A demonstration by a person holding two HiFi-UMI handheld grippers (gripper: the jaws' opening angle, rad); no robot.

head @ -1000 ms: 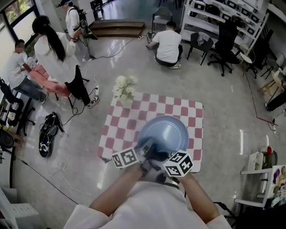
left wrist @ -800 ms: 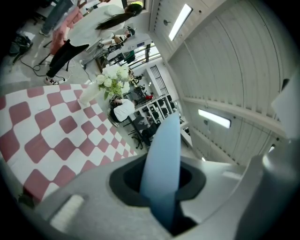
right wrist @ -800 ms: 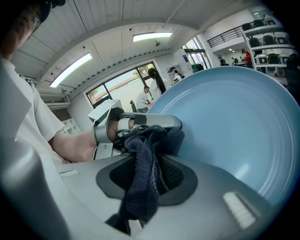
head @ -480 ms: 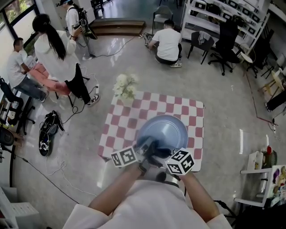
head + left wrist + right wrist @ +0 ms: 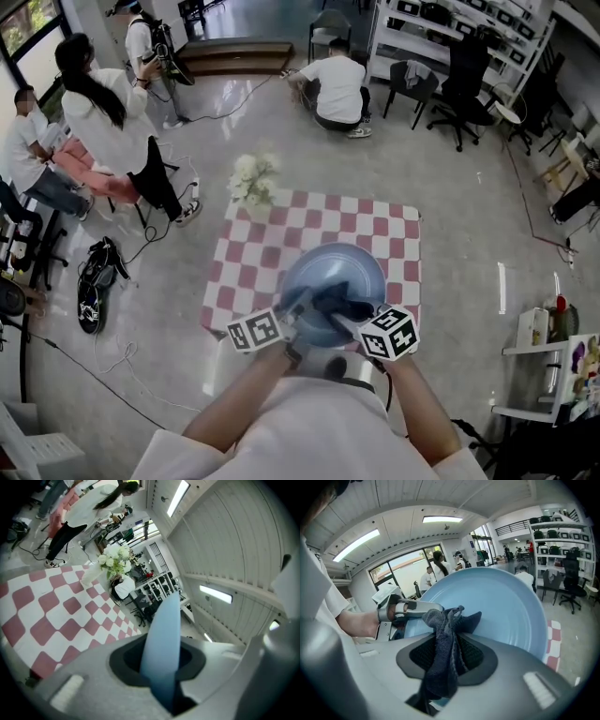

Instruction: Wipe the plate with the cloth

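Left gripper (image 5: pixel 161 672) holds plate (image 5: pixel 165 620) — right gripper (image 5: pixel 440 667), cloth (image 5: pixel 445 632).

Seen from my head, the plate's (image 5: pixel 352 262) near rim hides behind my left gripper (image 5: pixel 295 314) and right gripper (image 5: pixel 349 317) — the cloth (image 5: pixel 339 302) is a dark smudge, its weave too small to tell.
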